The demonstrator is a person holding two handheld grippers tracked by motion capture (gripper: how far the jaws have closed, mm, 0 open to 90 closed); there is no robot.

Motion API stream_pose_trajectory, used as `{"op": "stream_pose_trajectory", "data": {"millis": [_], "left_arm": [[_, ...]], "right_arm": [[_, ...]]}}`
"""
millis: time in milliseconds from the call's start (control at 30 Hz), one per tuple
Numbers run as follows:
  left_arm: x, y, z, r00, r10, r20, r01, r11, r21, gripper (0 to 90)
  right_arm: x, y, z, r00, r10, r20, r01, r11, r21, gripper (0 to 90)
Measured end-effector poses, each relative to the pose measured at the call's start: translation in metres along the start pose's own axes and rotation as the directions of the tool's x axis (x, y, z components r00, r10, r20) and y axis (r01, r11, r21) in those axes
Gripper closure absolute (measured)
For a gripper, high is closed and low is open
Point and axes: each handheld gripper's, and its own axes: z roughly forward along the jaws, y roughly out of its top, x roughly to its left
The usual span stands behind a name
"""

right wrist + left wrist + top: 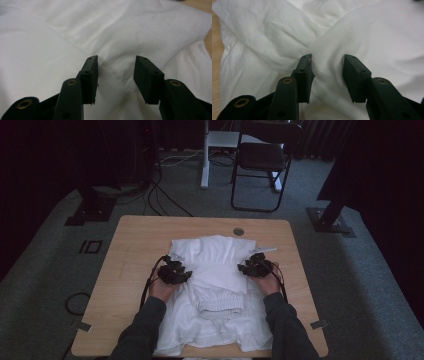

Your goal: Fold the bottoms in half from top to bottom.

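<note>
Both grippers over the crumpled white cotton garment point(215, 285).
Left gripper point(327, 68) at 9 o'clock, right gripper point(116, 71) at 3 o'clock; both pairs of fingers apart, cloth between, unclamped.

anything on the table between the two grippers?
White garment, partly folded, spans the whole stretch between left gripper and right gripper in the high view. Its ribbed waistband sits nearer the person. Nothing else lies there.

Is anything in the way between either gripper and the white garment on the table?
Nothing visible is. The left gripper and right gripper both sit right over the white garment, jaws parted, with only cloth showing between them.
</note>
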Motion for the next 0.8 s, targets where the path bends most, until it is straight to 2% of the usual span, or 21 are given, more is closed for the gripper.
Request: {"op": "stream_pose_trajectory", "data": {"millis": [33, 67, 100, 167, 267, 333, 433, 533, 600, 633, 700, 800], "left_arm": [[0.001, -0.001, 0.006, 1.0000, 0.008, -0.004, -0.008, 0.9999, 0.010, 60.0], [0.001, -0.002, 0.010, 0.9996, 0.025, -0.012, -0.025, 0.9994, 0.024, 60.0], [0.004, -0.003, 0.015, 0.9998, 0.017, -0.004, -0.017, 0.9997, 0.014, 60.4], [0.006, -0.003, 0.015, 1.0000, 0.008, 0.001, -0.008, 0.9999, 0.010, 60.7], [0.007, -0.005, 0.014, 0.9999, 0.016, 0.004, -0.016, 0.9998, 0.007, 61.1], [0.006, -0.007, 0.012, 0.9999, 0.010, 0.004, -0.010, 0.9999, 0.009, 61.4], [0.003, -0.011, 0.009, 0.9998, 0.013, 0.015, -0.014, 0.9998, 0.012, 61.6], [-0.002, -0.018, 0.002, 0.9991, 0.031, 0.029, -0.031, 0.9993, 0.022, 61.7], [-0.007, -0.023, -0.003, 0.9983, 0.038, 0.043, -0.039, 0.9989, 0.025, 61.7], [-0.010, -0.027, -0.008, 0.9966, 0.043, 0.071, -0.045, 0.9986, 0.028, 61.7], [-0.009, -0.028, -0.011, 0.9953, 0.044, 0.086, -0.046, 0.9986, 0.026, 61.3], [-0.004, -0.023, -0.024, 0.9951, 0.019, 0.097, -0.016, 0.9994, -0.031, 58.9]], "right_arm": [[-0.002, -0.002, 0.011, 1.0000, 0.006, -0.002, -0.006, 0.999, 0.038, 54.6], [-0.002, -0.002, 0.011, 1.0000, 0.006, -0.002, -0.006, 0.999, 0.038, 54.6], [0.000, -0.006, 0.017, 0.9999, 0.011, 0.006, -0.011, 0.998, 0.060, 56.4], [0.002, -0.008, 0.018, 0.9998, 0.017, 0.009, -0.017, 0.998, 0.063, 57.1], [0.005, -0.012, 0.016, 0.9997, 0.014, 0.019, -0.016, 0.997, 0.069, 60.1], [0.008, -0.018, 0.011, 0.9994, 0.030, 0.017, -0.032, 0.997, 0.076, 63.0], [0.012, -0.024, 0.005, 0.9995, 0.030, 0.010, -0.031, 0.997, 0.076, 63.9], [0.018, -0.034, -0.004, 0.9996, 0.029, -0.007, -0.028, 0.996, 0.084, 65.3], [0.021, -0.041, -0.011, 0.9993, 0.030, -0.020, -0.028, 0.996, 0.089, 66.4], [0.024, -0.048, -0.018, 0.9990, 0.030, -0.033, -0.027, 0.995, 0.092, 67.6], [0.025, -0.053, -0.023, 0.9985, 0.026, -0.049, -0.021, 0.994, 0.103, 68.1], [0.023, -0.053, -0.027, 0.9983, 0.020, -0.054, -0.014, 0.994, 0.112, 67.8]]}}
